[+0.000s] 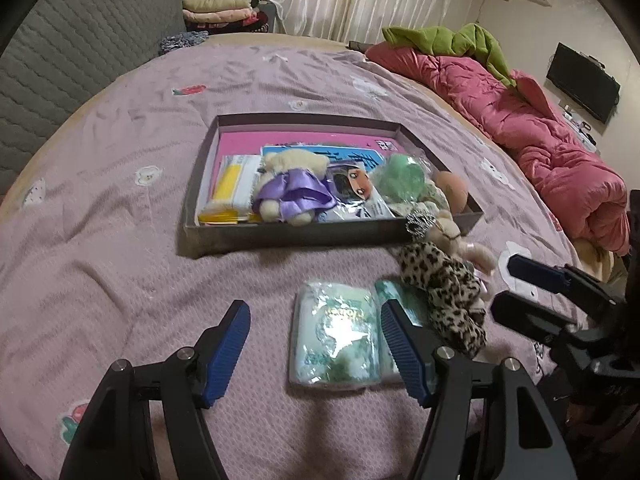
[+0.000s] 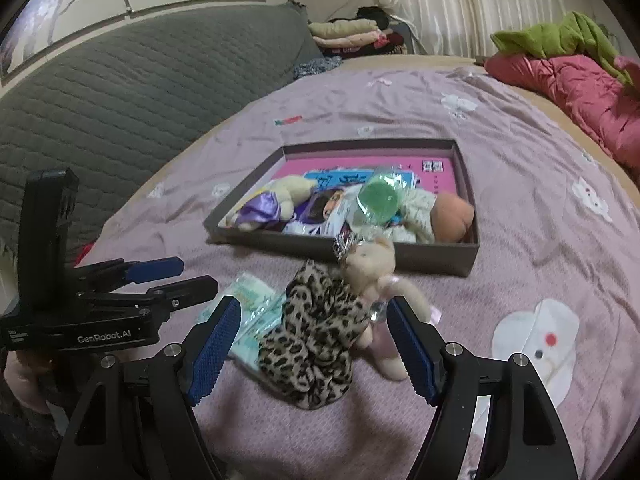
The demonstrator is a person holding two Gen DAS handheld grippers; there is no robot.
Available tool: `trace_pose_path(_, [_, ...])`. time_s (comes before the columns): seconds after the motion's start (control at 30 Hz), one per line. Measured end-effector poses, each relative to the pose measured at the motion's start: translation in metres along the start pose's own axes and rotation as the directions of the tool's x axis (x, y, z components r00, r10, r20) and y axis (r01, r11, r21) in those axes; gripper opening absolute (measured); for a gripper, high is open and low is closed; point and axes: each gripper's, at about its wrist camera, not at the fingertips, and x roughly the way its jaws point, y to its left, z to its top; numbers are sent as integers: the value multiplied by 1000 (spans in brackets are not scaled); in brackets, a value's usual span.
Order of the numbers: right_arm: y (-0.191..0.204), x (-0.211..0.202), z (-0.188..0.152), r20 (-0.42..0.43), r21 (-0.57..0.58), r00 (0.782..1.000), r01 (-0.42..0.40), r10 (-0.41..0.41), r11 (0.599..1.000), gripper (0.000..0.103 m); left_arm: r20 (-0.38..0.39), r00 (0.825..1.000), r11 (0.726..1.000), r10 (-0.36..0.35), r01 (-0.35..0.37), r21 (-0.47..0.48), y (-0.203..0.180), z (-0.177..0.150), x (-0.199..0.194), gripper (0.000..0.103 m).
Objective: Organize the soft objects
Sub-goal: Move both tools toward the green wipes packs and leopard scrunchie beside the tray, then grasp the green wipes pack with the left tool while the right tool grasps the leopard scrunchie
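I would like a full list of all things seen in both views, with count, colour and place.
box: 1, dark grey, middle of the bed
bear in purple dress: 1, cream, in the box
green ball in plastic: 1, in the box, right part
doll: 1, peach head, box's right corner
yellow pack: 1, box's left side
leopard scrunchie: 1, brown-black, on the bed before the box
small bear: 1, beige, beside the scrunchie
tissue packs: 2, pale green, before the box
bedsheet: 1, lilac
quilt: 1, pink, far right
left gripper: open, over the tissue packs
right gripper: open, around the scrunchie
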Motion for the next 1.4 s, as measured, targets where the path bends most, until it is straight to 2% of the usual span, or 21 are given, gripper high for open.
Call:
trace_pose_path(0.13, [0,6,-4,-34,20,999,-8,8,1000,77,-15,1000,1000,11,-11,18,-2,-5,3,68])
trace_pose_path(0.23, [3,9,-7,-51,7,999,-1,1,1000,77,-45,999,1000,15,-14,27,-4,-9,9,68])
trace_pose_path(0.5, [11,19,-13,-95,-23,995,8,-10,1000,77,-67,998,999,17,-13,51,-9,-14,13,68])
trace_pose_path(0.87, [8,28,-16,-126,-14,992,20,-21,1000,77,-99,995,998,12,-6,68,-14,-15,23,67])
trace_pose_path(1.4, [3,43,-19,-154,16,988,27,-25,999,77,-149,988,995,45,-31,99,-17,-17,43,68])
